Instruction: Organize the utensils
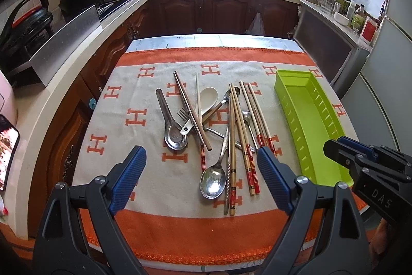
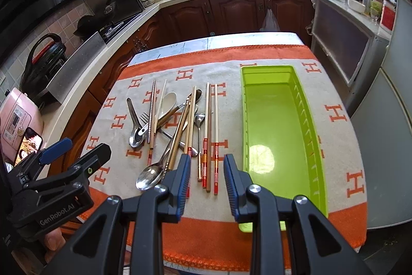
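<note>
Risk begins with the table itself: its orange-and-cream towel is loose fabric, and a finger dragged across it could bunch it and shove everything lying on it. Next largest, the green tray runs along the right edge of the towel, empty, its near end close to the front edge; a careless knock from the right gripper, which hovers above the towel just left of the tray with jaws apart and nothing between them, could slide it off that edge. Toward the middle of the towel lies the pile of utensils: chopsticks, metal spoons, a white ladle and a fork, crossed over one another. Pulling one piece would likely drag or flick its neighbours. The chopsticks are thin and lie flat, so pads may slip or pinch several together. The left gripper hangs open and empty over the near end of the pile.
</note>
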